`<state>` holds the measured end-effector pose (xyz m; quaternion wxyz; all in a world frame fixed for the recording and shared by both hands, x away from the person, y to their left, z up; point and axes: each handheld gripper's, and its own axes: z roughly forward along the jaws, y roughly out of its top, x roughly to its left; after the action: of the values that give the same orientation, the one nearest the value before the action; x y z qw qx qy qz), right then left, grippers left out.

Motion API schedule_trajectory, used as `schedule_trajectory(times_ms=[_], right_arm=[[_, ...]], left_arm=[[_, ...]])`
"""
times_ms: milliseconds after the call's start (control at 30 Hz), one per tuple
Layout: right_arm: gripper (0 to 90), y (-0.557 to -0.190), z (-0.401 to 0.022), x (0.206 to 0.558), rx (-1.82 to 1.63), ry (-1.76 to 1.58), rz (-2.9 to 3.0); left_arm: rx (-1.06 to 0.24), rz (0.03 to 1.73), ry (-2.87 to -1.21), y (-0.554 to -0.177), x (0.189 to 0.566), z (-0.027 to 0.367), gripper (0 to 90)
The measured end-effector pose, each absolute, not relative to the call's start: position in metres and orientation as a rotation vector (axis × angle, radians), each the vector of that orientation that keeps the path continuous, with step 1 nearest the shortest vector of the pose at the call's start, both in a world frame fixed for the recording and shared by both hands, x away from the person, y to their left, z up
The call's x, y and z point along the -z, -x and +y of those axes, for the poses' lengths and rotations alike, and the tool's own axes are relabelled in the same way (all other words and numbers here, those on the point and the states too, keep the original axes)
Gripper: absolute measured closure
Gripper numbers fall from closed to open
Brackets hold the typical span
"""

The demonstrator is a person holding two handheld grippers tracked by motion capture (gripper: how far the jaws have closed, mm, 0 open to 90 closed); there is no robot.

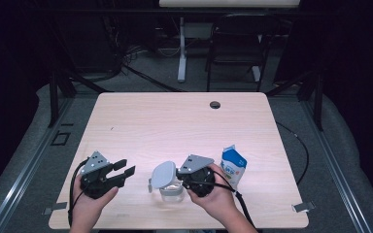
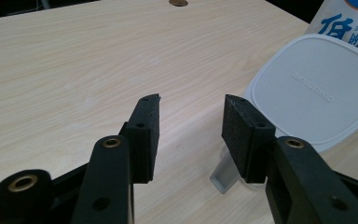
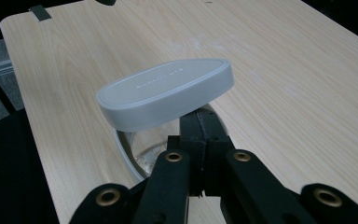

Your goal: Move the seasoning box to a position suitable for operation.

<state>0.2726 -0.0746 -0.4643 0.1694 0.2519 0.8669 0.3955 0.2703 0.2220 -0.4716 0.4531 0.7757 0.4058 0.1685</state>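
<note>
A clear jar (image 1: 169, 193) stands near the front edge of the wooden table (image 1: 175, 121), its grey lid (image 1: 164, 174) tilted up off the rim, a milk carton (image 1: 234, 165) just to its right. The right gripper (image 3: 200, 125) has its jaws pressed together at the lid's edge — apparently clamped on it. The left gripper (image 2: 191, 128) is empty, jaws apart, beside the jar. The lid is smooth matte plastic, rounded, likely light and stiff; its rim is the sensible hold. The jar looks rigid, possibly fragile, slippery-walled.
</note>
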Motion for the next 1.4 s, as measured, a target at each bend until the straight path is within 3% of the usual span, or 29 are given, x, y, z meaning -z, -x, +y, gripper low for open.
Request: schedule_trajectory(times_ms=[1400], right_arm=[[89.2,-0.265,-0.046,0.448,-1.142,-0.623,2.471]], left_arm=[[-0.417,1.005,-1.914,-0.271,0.473,0.225,58.4]])
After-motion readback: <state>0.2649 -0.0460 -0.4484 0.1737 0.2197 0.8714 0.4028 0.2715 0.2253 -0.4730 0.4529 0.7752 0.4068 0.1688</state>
